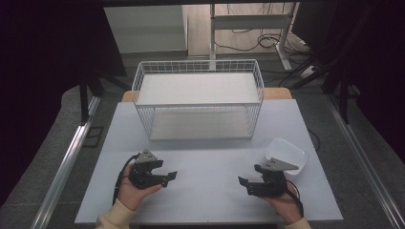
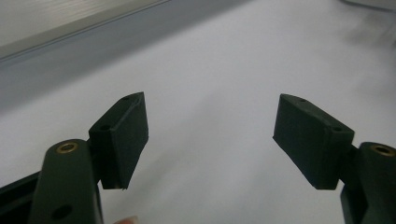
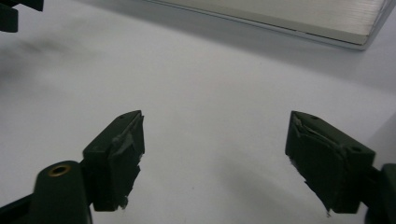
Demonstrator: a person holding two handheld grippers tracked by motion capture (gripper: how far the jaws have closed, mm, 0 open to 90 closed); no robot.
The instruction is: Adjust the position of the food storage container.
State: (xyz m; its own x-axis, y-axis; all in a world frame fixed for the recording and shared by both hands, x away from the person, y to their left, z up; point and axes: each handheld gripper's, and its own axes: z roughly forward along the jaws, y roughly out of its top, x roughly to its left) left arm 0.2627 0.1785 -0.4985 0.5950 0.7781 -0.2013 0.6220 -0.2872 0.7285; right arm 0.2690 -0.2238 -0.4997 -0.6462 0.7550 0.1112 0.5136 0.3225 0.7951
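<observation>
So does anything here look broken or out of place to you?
Mostly tidy. One oddity: the black padding on the right gripper fingers looks torn and ragged at the edges. The white wire basket stands squarely on the table, and the white plastic container sits upright beside that gripper.

Basket (image 1: 198,102) behind tools; bowl (image 1: 286,155) beside right tool (image 1: 246,183).
</observation>
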